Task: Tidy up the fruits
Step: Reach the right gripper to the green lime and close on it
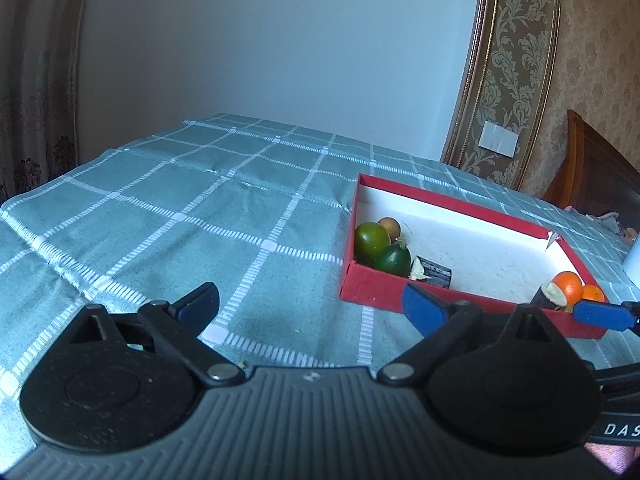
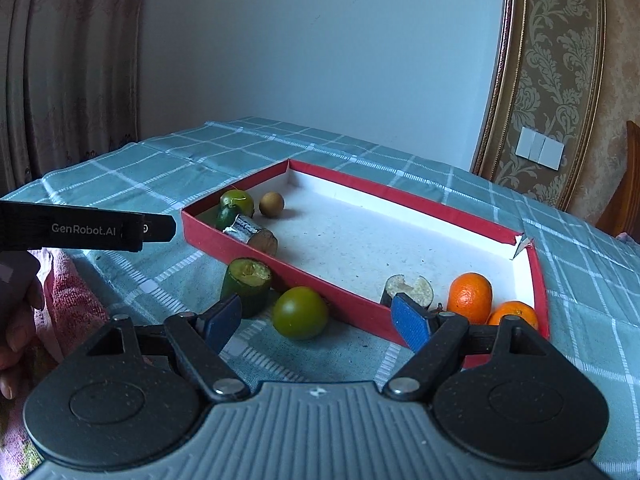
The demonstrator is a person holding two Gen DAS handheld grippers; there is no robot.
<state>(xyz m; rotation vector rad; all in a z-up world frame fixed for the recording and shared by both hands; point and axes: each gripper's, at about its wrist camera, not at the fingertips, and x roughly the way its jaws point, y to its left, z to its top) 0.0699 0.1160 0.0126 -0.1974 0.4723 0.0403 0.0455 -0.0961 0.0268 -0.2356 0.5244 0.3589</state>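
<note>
A red box with a white floor lies on the checked cloth. Its left corner holds a green fruit, a brown ball and a dark cut stalk. Its right corner holds two oranges and another cut piece. Outside the near wall lie a green fruit and a green cut stalk. My right gripper is open, and the loose green fruit sits just beyond its fingertips, untouched. My left gripper is open over bare cloth, left of the box.
The green checked cloth spreads far to the left of the box. A hand and pink sleeve are at the left, under my left gripper. A white object stands right of the box. A curtain, wall and wooden furniture lie behind.
</note>
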